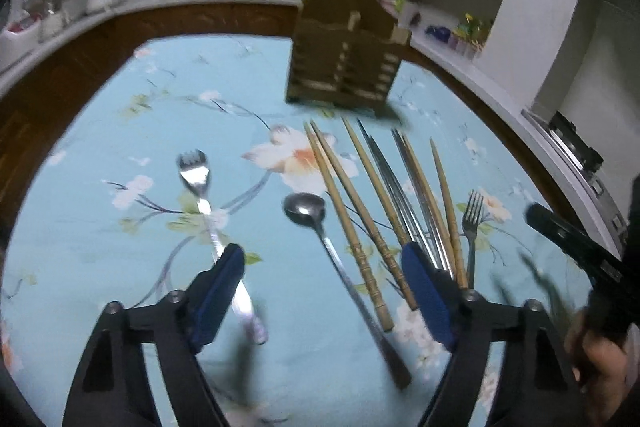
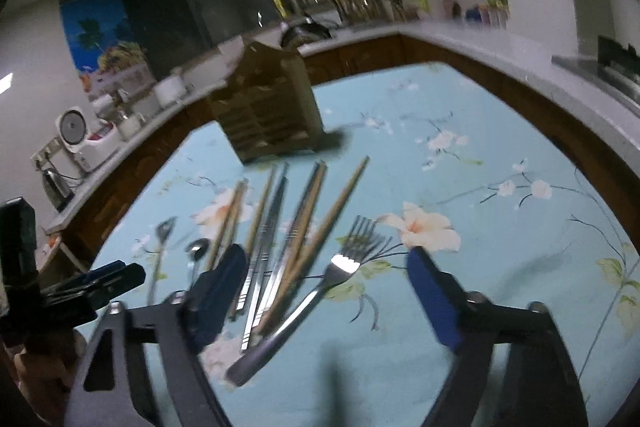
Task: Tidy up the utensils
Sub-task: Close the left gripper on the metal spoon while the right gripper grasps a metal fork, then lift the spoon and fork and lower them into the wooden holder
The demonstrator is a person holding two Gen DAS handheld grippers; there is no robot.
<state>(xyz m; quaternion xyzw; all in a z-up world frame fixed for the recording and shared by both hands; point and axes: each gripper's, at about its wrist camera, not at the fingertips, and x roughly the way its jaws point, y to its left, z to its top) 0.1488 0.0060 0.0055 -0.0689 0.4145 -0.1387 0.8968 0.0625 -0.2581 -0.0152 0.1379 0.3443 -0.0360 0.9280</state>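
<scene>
Currently my left gripper [image 1: 322, 291] and right gripper [image 2: 326, 291] both hover wide open, empty, above utensils on the tabletop [image 1: 120, 131]; holder [image 1: 344, 63] stands near its far edge.

Spread left claw [image 1: 322, 291] above spoon [image 1: 305, 207]

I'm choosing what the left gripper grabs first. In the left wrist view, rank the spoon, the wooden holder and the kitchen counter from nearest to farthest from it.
1. Spoon: lies between the open fingers of the left gripper.
2. Wooden holder: stands ahead, past the chopstick tips.
3. Kitchen counter: behind the table's far edge.
</scene>
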